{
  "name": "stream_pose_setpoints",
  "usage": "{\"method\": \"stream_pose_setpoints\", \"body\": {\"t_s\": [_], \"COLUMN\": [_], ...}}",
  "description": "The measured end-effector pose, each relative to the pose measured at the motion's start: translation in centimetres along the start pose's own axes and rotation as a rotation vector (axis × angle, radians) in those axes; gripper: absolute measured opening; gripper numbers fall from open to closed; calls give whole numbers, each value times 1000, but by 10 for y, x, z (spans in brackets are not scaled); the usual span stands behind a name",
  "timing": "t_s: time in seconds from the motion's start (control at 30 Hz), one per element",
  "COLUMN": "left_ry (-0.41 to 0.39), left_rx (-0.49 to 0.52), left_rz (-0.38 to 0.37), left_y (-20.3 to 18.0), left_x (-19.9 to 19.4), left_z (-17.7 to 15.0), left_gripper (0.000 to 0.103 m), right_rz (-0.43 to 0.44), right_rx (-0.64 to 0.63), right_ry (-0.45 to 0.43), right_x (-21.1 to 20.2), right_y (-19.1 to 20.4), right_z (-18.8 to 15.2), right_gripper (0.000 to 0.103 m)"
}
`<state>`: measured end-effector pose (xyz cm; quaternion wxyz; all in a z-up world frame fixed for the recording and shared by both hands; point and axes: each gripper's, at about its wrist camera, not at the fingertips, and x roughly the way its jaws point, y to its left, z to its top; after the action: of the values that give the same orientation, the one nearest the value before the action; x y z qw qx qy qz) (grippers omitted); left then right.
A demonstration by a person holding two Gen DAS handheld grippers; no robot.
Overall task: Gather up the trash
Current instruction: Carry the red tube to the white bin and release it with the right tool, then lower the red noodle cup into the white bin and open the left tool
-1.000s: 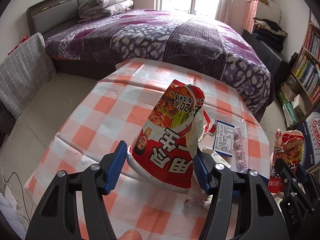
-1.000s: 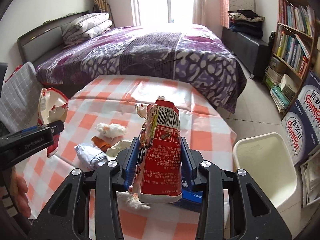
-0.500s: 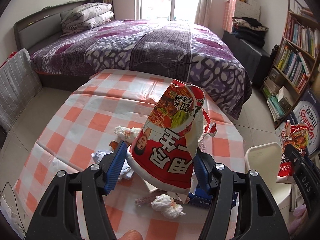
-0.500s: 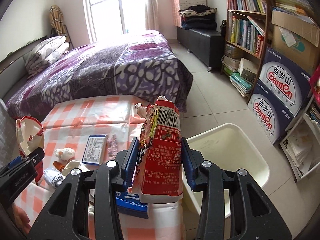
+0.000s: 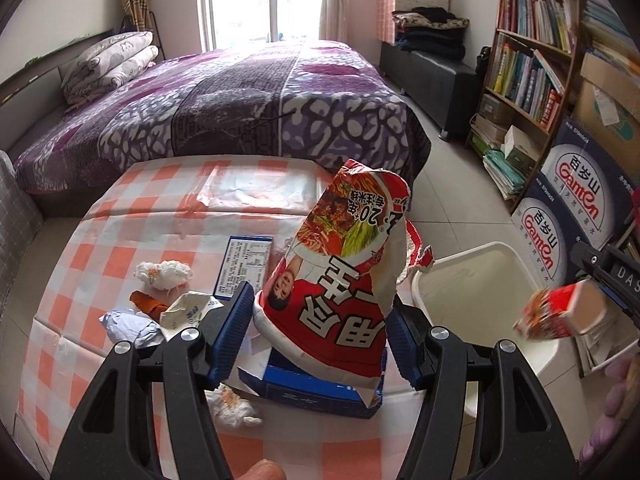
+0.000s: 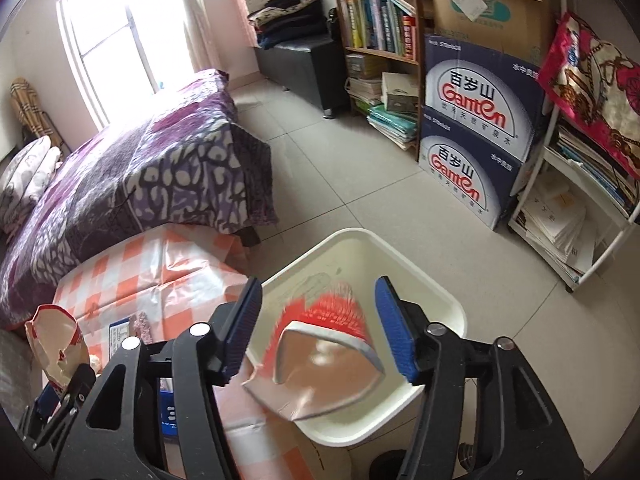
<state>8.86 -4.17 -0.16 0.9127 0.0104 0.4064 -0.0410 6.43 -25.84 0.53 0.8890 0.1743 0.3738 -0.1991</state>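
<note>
The left gripper (image 5: 320, 332) is seen with its blue pads pinching a torn red-and-white snack bag (image 5: 344, 272) held above the checked tablecloth (image 5: 120, 232); the bag's lower part hides a blue box (image 5: 316, 388) and scraps beneath it. On the cloth at about 9 o'clock from the bag, a white crumpled tissue (image 5: 162, 275), an orange scrap (image 5: 146, 302) and a bluish crumpled wrapper (image 5: 130, 326) are grouped near one another, and a printed blue-edged packet (image 5: 248, 266) lies just beside the left pad. Another crumpled tissue (image 5: 232, 404) is half hidden behind the gripper frame.

The right gripper (image 6: 318, 330) is positioned over the white bin (image 6: 440, 300), which stands on the floor just beside the table at about 3 o'clock. Its jaws have just been opening and are now spread, with neither pad pressing on anything. Between them a red packet (image 6: 320, 344) is seen blurred, open end toward the camera, loose over the bin's mouth; its print cannot be read. In the left wrist view the same packet is smeared at the right edge, where the right gripper is cut off.
</note>
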Motion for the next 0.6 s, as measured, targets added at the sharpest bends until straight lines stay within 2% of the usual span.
{"method": "stream_pose_setpoints", "body": {"t_s": [0.03,0.2,0.6], "left_ry": [3,11,87], "left_rx": [7,59,154], "left_rz": [-13,-53,-166], "left_y": [-7,-42,-112], "left_x": [1,5,25], "left_z": [0,-4,-9], "left_gripper": [62,62,63], "right_rz": [-4,-27,-12], "right_rx": [22,109,274], "right_ry": [-2,-18,-32], "right_x": [0,-5,-11], "right_y": [-7,-40,-89], "right_z": [3,13,30], "right_gripper": [75,81,84]}}
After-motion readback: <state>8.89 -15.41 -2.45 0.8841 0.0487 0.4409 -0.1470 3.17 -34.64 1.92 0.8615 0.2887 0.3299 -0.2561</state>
